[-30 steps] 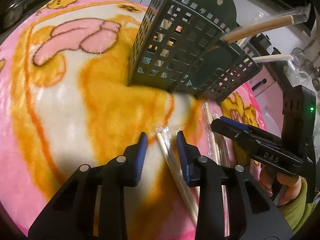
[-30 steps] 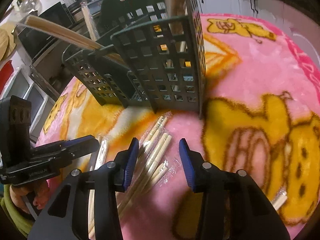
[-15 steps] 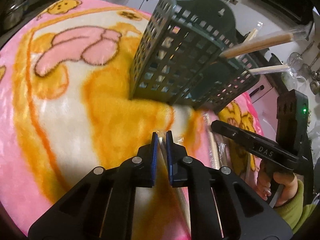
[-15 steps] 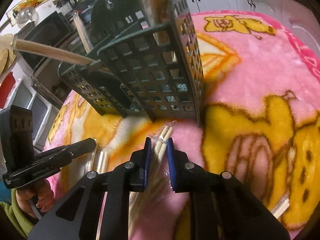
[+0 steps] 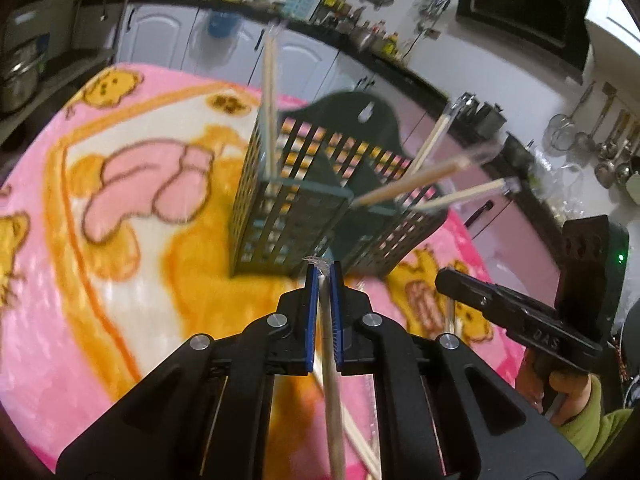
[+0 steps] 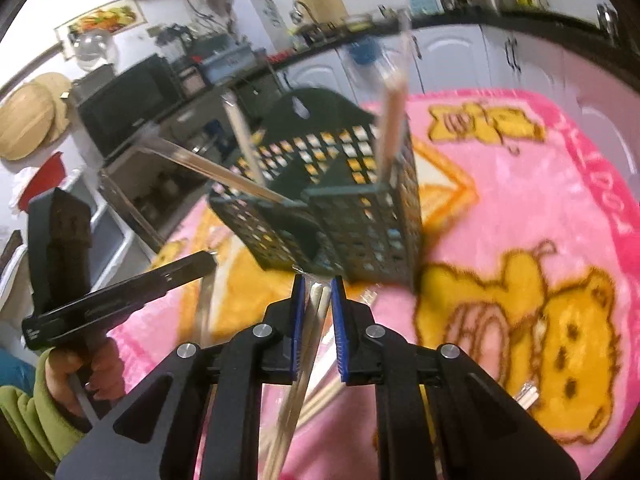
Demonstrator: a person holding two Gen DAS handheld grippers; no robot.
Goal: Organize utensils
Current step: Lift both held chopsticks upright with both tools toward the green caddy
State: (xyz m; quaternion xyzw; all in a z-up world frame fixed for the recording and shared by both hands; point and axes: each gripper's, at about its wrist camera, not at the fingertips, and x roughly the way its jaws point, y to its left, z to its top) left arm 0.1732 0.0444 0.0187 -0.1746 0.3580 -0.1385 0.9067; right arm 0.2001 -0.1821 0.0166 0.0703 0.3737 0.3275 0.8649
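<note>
A dark green slotted utensil holder (image 5: 288, 216) (image 6: 360, 224) stands on the pink bear blanket (image 5: 120, 280), with several wrapped chopsticks (image 5: 270, 100) (image 6: 394, 120) sticking out of its compartments. My left gripper (image 5: 323, 270) is shut on a plastic-wrapped chopstick pair (image 5: 330, 360), lifted clear of the blanket just in front of the holder. The jaws of my right gripper (image 6: 316, 280) are closing, with their blue pads pressing on another wrapped bundle of chopsticks (image 6: 310, 328), also raised. Each gripper shows from the side in the other's view: the right gripper (image 5: 442, 280) and the left gripper (image 6: 208, 260).
More wrapped chopsticks (image 6: 528, 394) lie on the blanket (image 6: 540, 200) at the lower right. A hand in a green sleeve (image 5: 568, 392) holds the right gripper. Behind the table run a dark counter, white cabinets (image 5: 160, 36) and hanging ladles (image 5: 608, 152).
Both grippers closed on wrapped chopsticks that lay on the blanket and then rose with them. The holder now sits lower and farther off in both views.
</note>
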